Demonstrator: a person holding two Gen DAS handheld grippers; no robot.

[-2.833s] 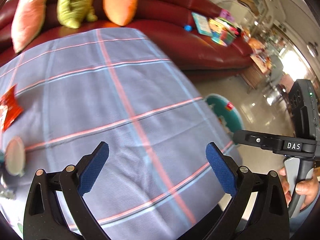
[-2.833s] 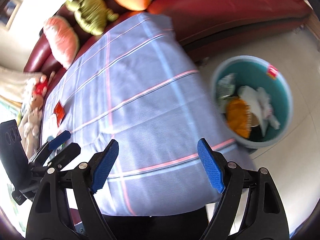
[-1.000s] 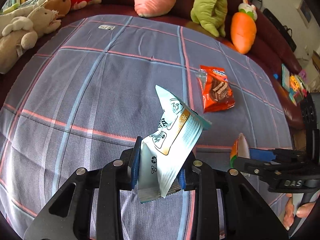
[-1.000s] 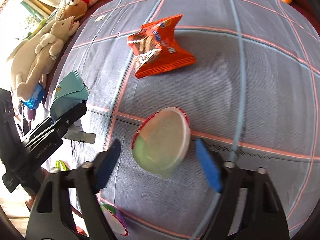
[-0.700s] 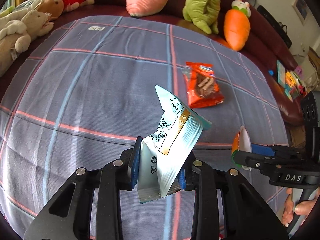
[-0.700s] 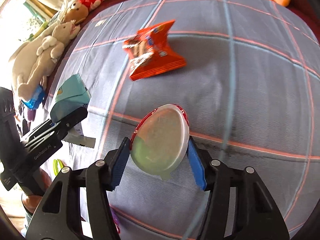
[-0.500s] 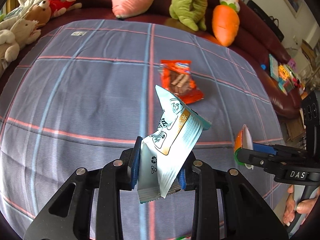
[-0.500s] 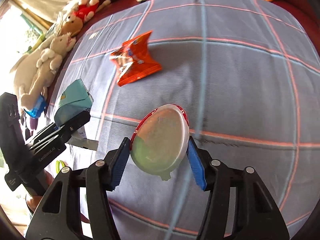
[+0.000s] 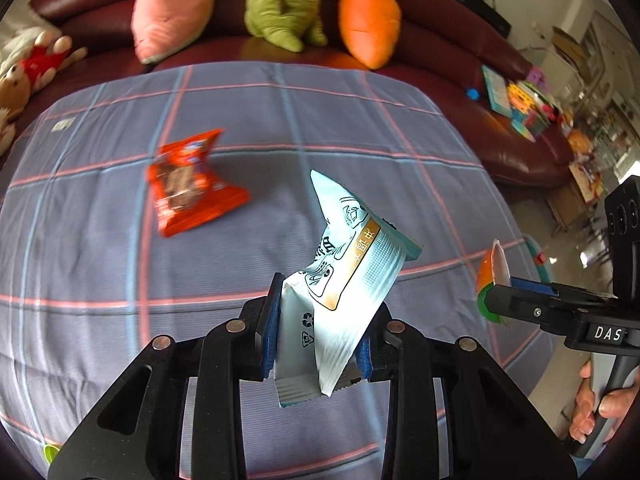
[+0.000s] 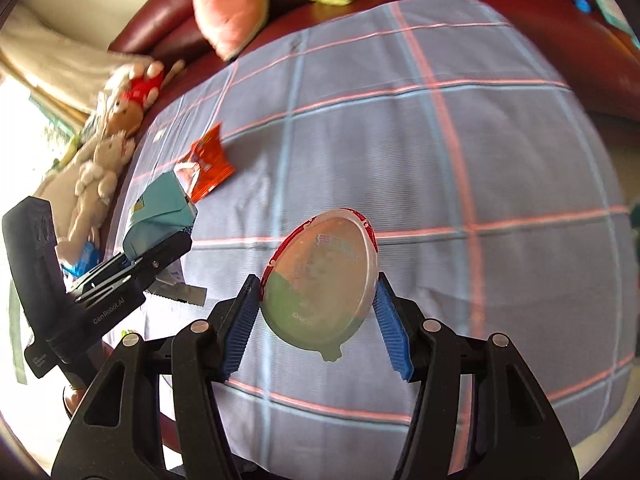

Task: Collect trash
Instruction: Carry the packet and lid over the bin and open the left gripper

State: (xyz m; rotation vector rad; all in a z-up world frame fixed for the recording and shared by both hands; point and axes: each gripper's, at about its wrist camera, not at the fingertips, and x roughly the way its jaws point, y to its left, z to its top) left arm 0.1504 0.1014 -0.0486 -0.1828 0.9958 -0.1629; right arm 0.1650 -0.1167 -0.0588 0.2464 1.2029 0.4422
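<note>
My left gripper (image 9: 318,336) clamped on pale blue wrapper (image 9: 352,280), held above checked cloth (image 9: 100,260). My right gripper (image 10: 318,322) pinching egg-shaped plastic cup (image 10: 322,280) between blue pads. Farther off, orange snack packet (image 9: 188,182) lying on cloth. Beyond, plush toys on red sofa (image 9: 460,28).

Snack wrappers: two. One pale blue wrapper (image 9: 352,284) at 6 o'clock in the left wrist view; one orange wrapper (image 9: 188,184) at 10 o'clock on the cloth.
Egg-shaped plastic lids: one (image 10: 324,284), at centre of the right wrist view.
Grippers: two. Left gripper (image 9: 316,340) at 6 o'clock; right gripper (image 10: 316,320) at 6 o'clock.
Plush toys on the sofa: three in a row at 12 o'clock: pink (image 9: 172,8), green (image 9: 284,4), orange carrot (image 9: 370,24); further soft toys at 9 o'clock, number unclear.
Checked cloths: one (image 9: 80,240).
Hands: one (image 9: 596,408), at 4 o'clock.
</note>
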